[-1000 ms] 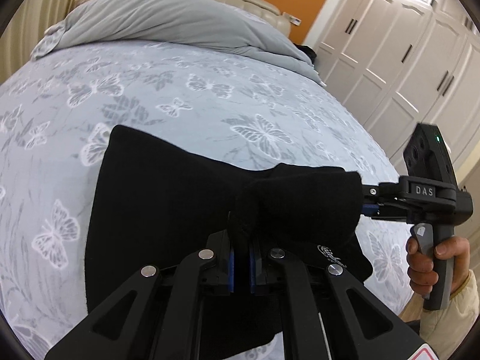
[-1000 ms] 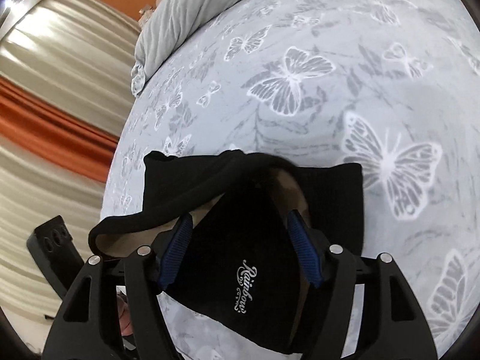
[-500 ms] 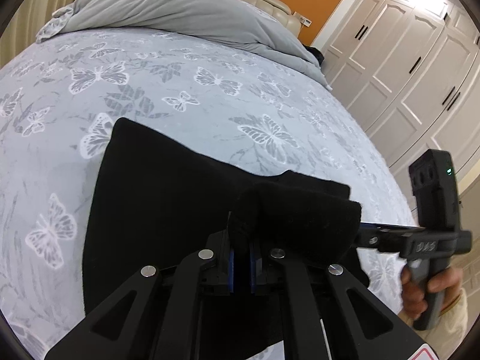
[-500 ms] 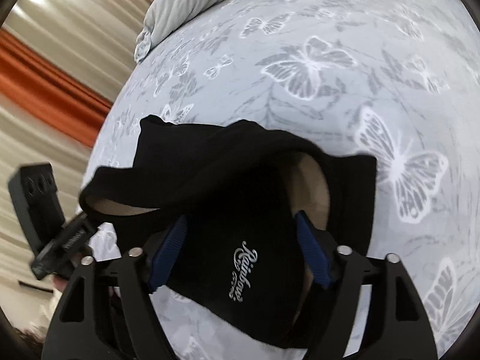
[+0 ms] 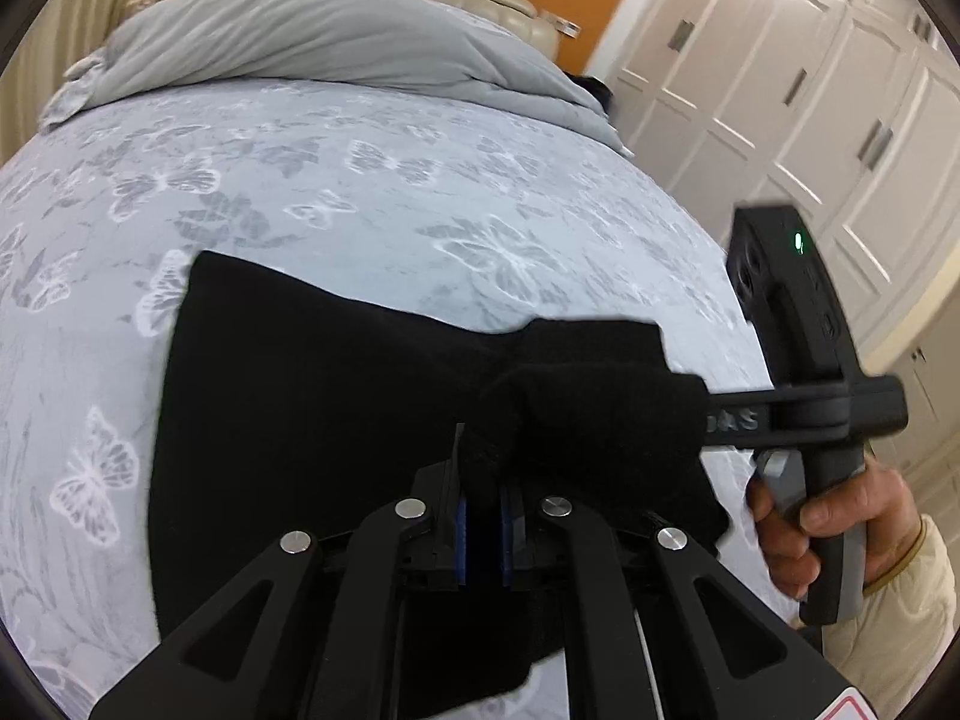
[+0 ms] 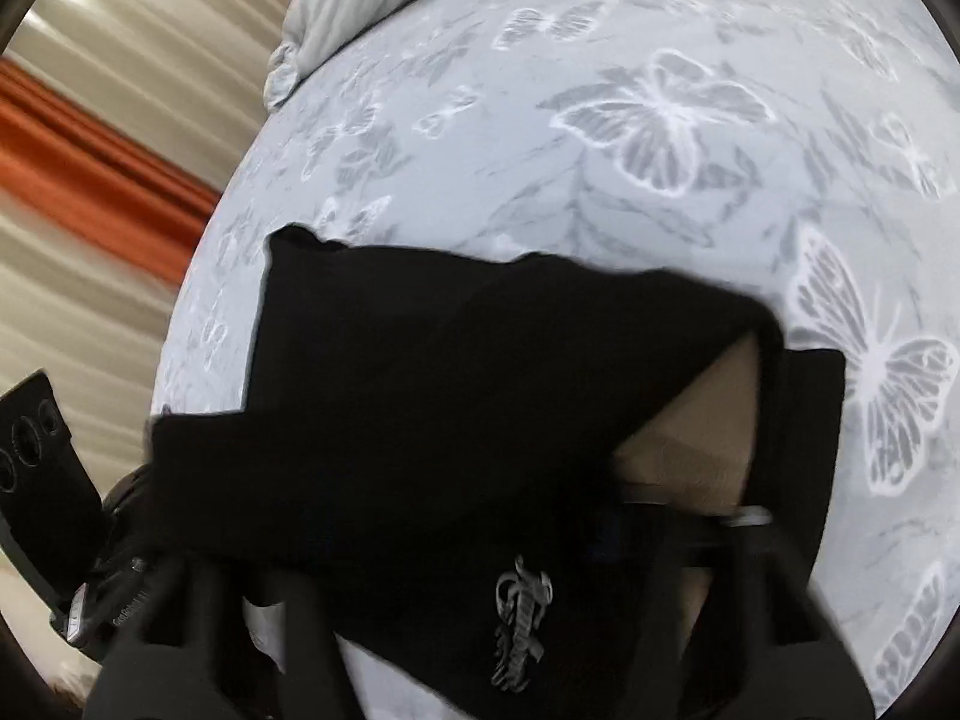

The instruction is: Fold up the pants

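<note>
Black pants (image 5: 312, 396) lie folded on a butterfly-print bed sheet (image 5: 372, 192). My left gripper (image 5: 480, 516) is shut on a bunched edge of the pants near me. The right gripper's body (image 5: 804, 408) shows at the right, held by a hand, with its fingers hidden under the raised fold. In the right wrist view the pants (image 6: 456, 396) drape over my right gripper (image 6: 600, 534) and hide its fingertips. A tan lining (image 6: 696, 438) and a pale logo (image 6: 522, 624) show on the fabric. The left gripper's body (image 6: 42, 480) is at the left edge.
A grey duvet (image 5: 324, 42) is heaped at the head of the bed. White wardrobe doors (image 5: 798, 96) stand to the right of the bed. Beige and orange curtains (image 6: 102, 138) hang beyond the bed's left side.
The raised fold of the pants has been carried over the right gripper and now covers its fingers. The right gripper has moved closer to the left one. The left gripper keeps its hold.
</note>
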Motion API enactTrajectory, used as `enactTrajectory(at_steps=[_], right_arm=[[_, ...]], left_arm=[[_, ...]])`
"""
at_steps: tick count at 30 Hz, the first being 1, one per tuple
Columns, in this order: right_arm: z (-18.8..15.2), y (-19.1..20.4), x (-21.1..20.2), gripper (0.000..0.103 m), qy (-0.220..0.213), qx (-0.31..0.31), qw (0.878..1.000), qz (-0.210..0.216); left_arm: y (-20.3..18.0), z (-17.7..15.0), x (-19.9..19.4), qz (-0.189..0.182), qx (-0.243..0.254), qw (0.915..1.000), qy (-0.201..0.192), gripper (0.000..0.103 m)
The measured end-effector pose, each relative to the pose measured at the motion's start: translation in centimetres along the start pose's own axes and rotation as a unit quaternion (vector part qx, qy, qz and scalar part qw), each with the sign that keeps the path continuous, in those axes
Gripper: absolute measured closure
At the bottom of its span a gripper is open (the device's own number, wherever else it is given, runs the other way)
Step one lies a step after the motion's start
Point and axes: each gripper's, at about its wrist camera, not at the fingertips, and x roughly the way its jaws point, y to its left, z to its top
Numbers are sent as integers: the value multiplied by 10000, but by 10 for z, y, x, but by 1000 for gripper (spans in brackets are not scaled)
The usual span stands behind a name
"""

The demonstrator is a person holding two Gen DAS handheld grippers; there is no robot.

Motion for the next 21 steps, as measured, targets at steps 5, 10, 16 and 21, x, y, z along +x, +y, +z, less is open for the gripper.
enactTrajectory(at_steps=[5,10,16,21], right_arm=[[-10,0,-89,96,-996,-406,9931,467],[-24,-73,-30,95,1,398,9984,-393],[-22,-64,-41,91,-189,410,9989,-95],[-16,-51,-22,95,-165,339,9987,-341]], left_arm=[[-6,1,-56,-982,10,9939,-506,26],[26,8,-61,53,-237,9968,-762,21],[101,5,-22,746,-1790,9810,65,21],[123,-11,23,713,-2150,9702,859,43]])
